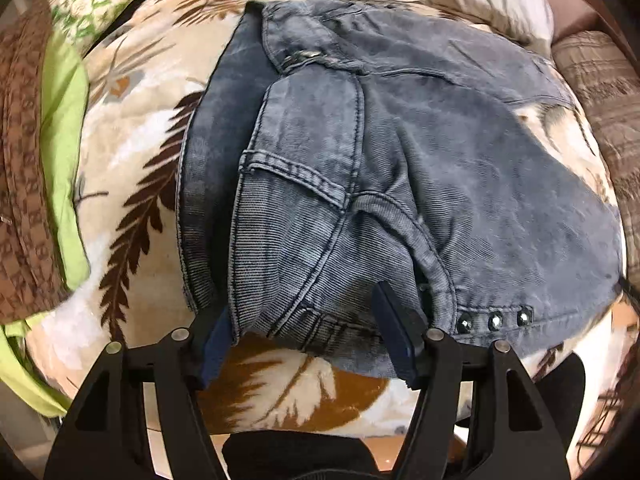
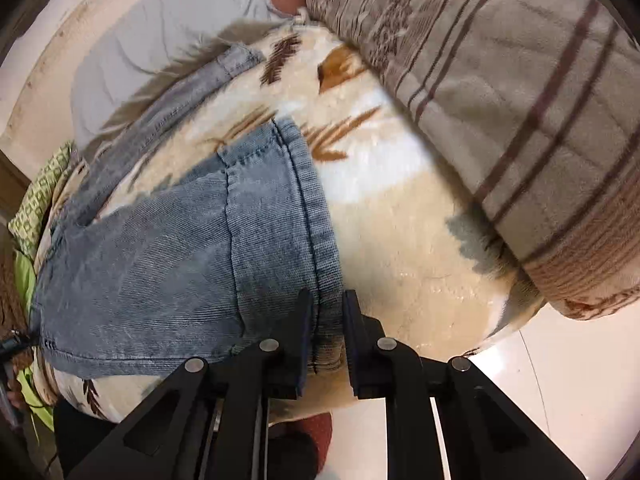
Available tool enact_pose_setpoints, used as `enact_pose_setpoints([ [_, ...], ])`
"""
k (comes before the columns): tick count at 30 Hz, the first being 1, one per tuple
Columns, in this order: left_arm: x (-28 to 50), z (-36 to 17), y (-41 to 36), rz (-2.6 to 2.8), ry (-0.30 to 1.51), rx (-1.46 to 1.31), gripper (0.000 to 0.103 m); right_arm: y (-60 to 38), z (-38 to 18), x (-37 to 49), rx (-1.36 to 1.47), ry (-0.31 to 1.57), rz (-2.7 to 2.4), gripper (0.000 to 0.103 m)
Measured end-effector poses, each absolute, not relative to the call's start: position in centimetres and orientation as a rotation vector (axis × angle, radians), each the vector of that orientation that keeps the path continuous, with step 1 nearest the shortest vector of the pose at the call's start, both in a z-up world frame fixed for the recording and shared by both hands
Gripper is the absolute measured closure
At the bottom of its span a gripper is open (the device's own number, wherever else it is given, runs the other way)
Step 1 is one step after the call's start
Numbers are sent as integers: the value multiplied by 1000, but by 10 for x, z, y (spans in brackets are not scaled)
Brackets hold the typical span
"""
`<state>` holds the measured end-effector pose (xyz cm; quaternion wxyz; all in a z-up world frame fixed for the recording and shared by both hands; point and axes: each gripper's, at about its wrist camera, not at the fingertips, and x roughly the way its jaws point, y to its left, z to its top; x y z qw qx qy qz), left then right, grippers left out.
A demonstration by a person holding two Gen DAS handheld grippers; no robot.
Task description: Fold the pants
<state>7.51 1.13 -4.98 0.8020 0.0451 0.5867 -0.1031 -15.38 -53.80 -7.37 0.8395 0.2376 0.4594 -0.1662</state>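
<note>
Left tongs (image 1: 308, 332) angled steeply down, jaws spread wide, right tongs (image 2: 326, 332) nearly closed

A gripper (image 2: 326, 308) finger covers the pants' (image 2: 168, 248) hem (partly).

1. The pants (image 1: 420, 168) are faded blue-grey denim with a fine ribbed weave and pale double stitching along the seams.
2. They lie on the leaf-patterned blanket (image 1: 144, 152), bunched and partly doubled over at the waist end, with a metal button and three studs showing near the blanket's near edge.
3. One hemmed leg end (image 2: 280, 220) lies flat on the blanket's pale middle; a second strip of denim runs beyond it toward the blanket's far edge.
</note>
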Motion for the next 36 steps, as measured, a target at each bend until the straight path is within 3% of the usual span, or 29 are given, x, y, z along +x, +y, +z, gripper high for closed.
enact_pose_setpoints([
  [5, 91, -12, 39, -306, 1230, -45, 38, -537, -29, -141, 400, 896, -365, 84],
  [10, 128, 15, 46, -189, 1156, -46, 35, -553, 7, -87, 425, 815, -330, 60],
  [19, 147, 26, 27, -37, 1014, 121, 28, -524, 8, 19, 453, 862, -190, 40],
  [26, 182, 21, 9, -71, 1060, 140, 27, -509, 6, 94, 412, 913, -112, 27],
  [36, 331, -13, 35, -76, 1334, -174, 26, -572, 1, 238, 401, 894, -214, 18],
])
